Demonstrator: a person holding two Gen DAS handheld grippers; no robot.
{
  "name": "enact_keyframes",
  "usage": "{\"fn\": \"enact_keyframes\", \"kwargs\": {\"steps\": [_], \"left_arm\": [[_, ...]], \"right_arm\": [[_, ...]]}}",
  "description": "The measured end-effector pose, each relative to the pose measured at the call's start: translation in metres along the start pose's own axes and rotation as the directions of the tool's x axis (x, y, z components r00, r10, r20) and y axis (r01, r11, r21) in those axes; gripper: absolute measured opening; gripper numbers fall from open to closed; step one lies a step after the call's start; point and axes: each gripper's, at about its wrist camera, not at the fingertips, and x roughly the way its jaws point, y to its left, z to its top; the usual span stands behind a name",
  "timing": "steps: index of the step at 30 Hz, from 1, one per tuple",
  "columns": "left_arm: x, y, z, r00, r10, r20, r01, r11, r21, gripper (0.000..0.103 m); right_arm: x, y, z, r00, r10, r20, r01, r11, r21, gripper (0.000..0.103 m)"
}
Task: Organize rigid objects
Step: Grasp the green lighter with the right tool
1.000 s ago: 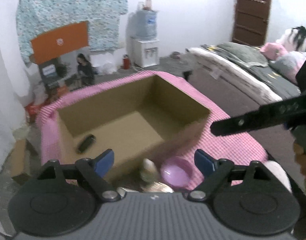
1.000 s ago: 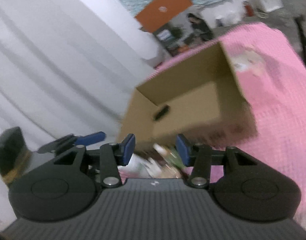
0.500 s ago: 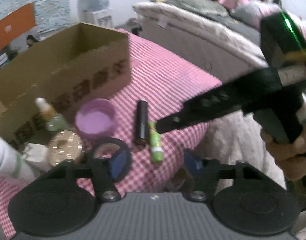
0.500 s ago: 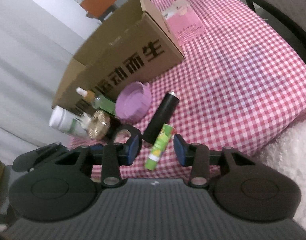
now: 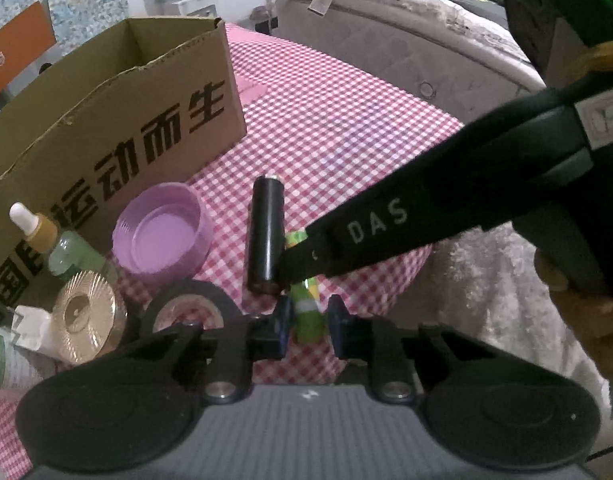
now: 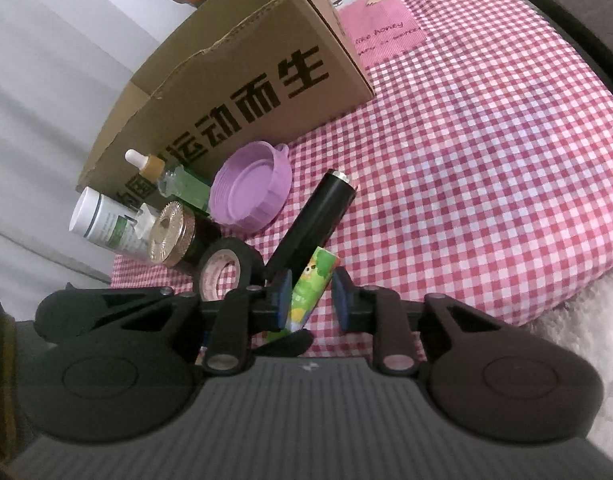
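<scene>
A green glue stick (image 5: pixel 307 317) (image 6: pixel 309 285) lies on the pink checked cloth (image 5: pixel 346 128) near its front edge. My left gripper (image 5: pixel 308 320) straddles it, jaws open on either side. My right gripper (image 6: pixel 311 300) also straddles it, open; its finger (image 5: pixel 386 232) crosses the left wrist view. Beside the stick lie a black cylinder (image 5: pixel 265 236) (image 6: pixel 312 224), a black tape roll (image 5: pixel 186 312) (image 6: pixel 226 266), a purple lid (image 5: pixel 162 234) (image 6: pixel 250 188), a gold-lidded jar (image 5: pixel 84 316), a dropper bottle (image 5: pixel 54 246) and a white tube (image 6: pixel 102 226). An open cardboard box (image 5: pixel 118 120) (image 6: pixel 246 80) stands behind them.
A bed with a grey mattress (image 5: pixel 406 40) stands at the back right. A fluffy white rug (image 5: pixel 486 300) lies beyond the cloth's front edge. A pink card (image 6: pixel 378 28) lies right of the box.
Both grippers have dropped from above the box to the front of the cloth and closed in around the green glue stick, jaws narrower than before.
</scene>
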Motion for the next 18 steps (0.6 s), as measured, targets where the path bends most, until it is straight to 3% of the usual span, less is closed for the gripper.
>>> {"fn": "enact_keyframes", "kwargs": {"steps": [7,11,15,16,18], "left_arm": [[0.008,-0.002,0.009,1.000,0.017,0.001,-0.017,1.000,0.006,0.022],[0.011,-0.001,0.010,0.999,0.044,0.000,-0.044,0.999,0.001,0.035],[0.012,0.003,0.011,1.000,0.023,-0.008,-0.023,0.999,-0.024,0.031],[0.012,0.004,0.011,1.000,0.011,-0.008,-0.011,1.000,-0.029,0.025],[0.012,0.005,0.012,1.000,-0.002,-0.007,0.002,0.999,-0.045,0.022]], "right_arm": [[-0.001,-0.001,0.003,1.000,0.010,-0.011,-0.010,1.000,0.012,0.019],[-0.001,-0.002,0.002,1.000,0.024,-0.013,-0.023,0.999,0.033,0.019],[0.001,-0.003,0.000,0.998,0.051,-0.021,-0.049,0.997,0.062,0.018],[0.002,-0.004,-0.001,0.998,0.060,-0.022,-0.058,0.996,0.070,0.018],[0.002,-0.006,-0.002,0.997,0.076,-0.024,-0.073,0.993,0.091,0.017]]}}
